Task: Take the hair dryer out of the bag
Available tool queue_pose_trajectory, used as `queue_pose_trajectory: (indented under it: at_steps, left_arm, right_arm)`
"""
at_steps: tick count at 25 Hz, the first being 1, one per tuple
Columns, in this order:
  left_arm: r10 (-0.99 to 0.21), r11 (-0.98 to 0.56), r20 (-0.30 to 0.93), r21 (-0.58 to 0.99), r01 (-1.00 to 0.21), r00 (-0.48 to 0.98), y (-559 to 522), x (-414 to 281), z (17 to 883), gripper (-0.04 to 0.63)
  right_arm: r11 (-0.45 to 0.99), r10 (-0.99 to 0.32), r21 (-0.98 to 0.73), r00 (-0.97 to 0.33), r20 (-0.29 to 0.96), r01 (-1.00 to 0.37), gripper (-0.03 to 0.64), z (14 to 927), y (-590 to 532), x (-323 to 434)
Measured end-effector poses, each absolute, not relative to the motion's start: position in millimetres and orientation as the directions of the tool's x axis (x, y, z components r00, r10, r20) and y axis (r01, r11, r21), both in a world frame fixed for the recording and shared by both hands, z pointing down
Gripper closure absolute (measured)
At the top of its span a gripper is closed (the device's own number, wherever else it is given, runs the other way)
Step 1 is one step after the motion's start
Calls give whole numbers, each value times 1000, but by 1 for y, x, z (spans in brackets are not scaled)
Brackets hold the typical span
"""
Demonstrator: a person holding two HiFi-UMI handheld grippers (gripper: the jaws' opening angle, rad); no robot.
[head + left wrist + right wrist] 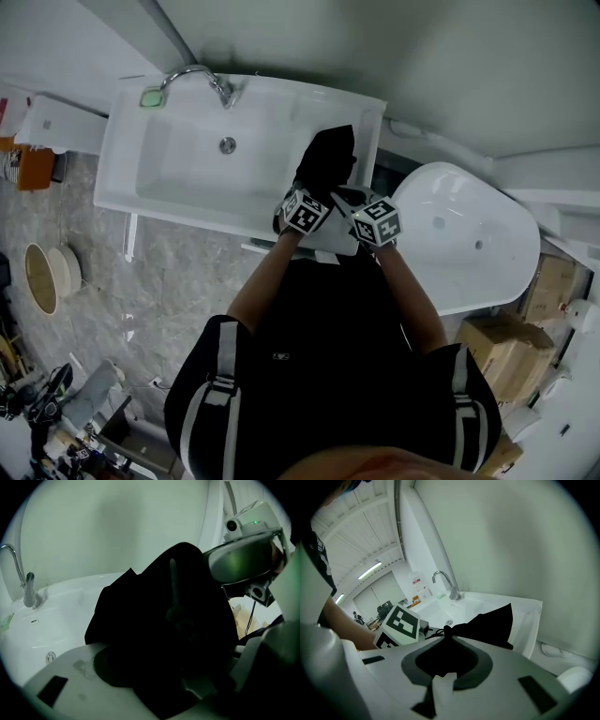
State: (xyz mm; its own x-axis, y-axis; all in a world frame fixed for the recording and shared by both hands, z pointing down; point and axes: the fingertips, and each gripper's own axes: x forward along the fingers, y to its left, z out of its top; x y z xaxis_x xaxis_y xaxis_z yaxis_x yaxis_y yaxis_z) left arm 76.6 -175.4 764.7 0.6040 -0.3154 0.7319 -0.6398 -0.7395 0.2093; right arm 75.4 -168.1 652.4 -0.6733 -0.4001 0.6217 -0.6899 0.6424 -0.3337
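A white rectangular washbasin counter [187, 173] stands against the wall, with a white oval tub [469, 244] just beside its right end. A black soft cloth bag [326, 157] lies slumped on the counter's flat right end, reaching onto the basin's edge. No view shows the hair dryer outside the bag. Both claws meet at the bag's near end. The left claw [309, 199] has its jaws wide apart, with dark cloth filling the space before them. The right claw [446, 631] has its jaws narrow, pinching a gathered bunch of the bag's cloth. A curved chrome tap [202, 77] rises at the basin's far rim.
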Motion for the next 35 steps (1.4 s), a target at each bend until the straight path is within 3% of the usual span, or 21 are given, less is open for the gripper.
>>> queue_pose_trajectory:
  at_steps: [12, 20, 29, 35]
  left_arm:
    - [-300, -711, 804, 170, -683, 513, -177, 80, 797, 382]
    - [-282, -640, 771, 293, -711, 571, -189, 84, 791, 381]
    - [-258, -509, 624, 561, -653, 737, -195, 87, 767, 402]
    - [-239, -420, 421, 767, -484, 875, -189, 96, 742, 402]
  right_arm:
    - [610, -391, -345, -649, 653, -714, 523, 670, -164, 89]
    - [621, -360, -334, -637, 682, -709, 523, 686, -150, 91]
    - [640, -343, -349, -661, 668, -685, 523, 688, -138, 84]
    - [662, -343, -368, -700, 627, -653, 522, 674, -136, 77]
